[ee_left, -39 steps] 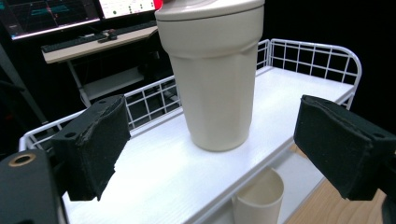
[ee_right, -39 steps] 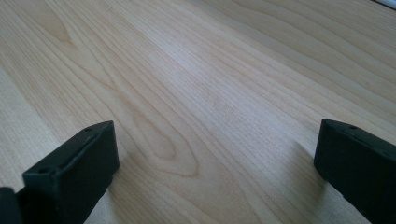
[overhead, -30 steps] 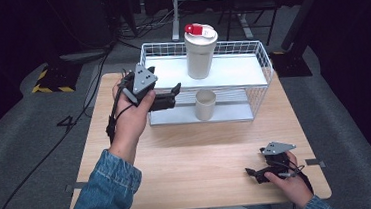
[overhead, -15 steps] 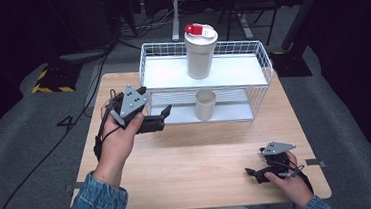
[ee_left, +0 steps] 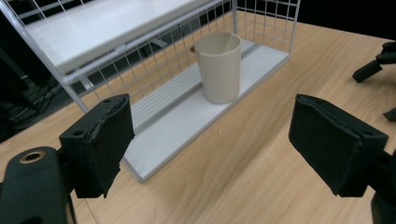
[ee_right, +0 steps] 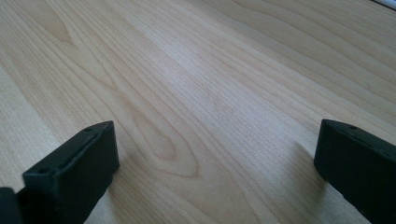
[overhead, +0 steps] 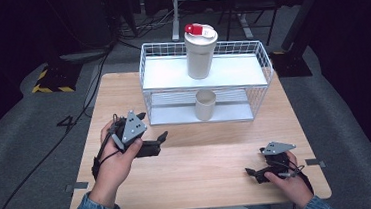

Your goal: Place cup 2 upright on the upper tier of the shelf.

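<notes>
High view: wooden table (overhead: 203, 163) on grey floor (overhead: 25, 127), dark room; both grippers released, empty.

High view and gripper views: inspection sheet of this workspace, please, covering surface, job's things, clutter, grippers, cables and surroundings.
Surface: wooden table, bare in front of the rack.
Job's things: white wire rack at the far edge; lidded tumbler upright on its top shelf; open cup upright on the lower shelf.
Clutter: nothing seen.
Grippers: left gripper faces the cup, apart from it, jaws just closing, nothing between them; right gripper low over the table, jaws apart, empty.
Cables: left gripper's cable loops by the wrist; a floor cable runs left of the table.
Surroundings: grey floor, striped block, dark beyond.
</notes>
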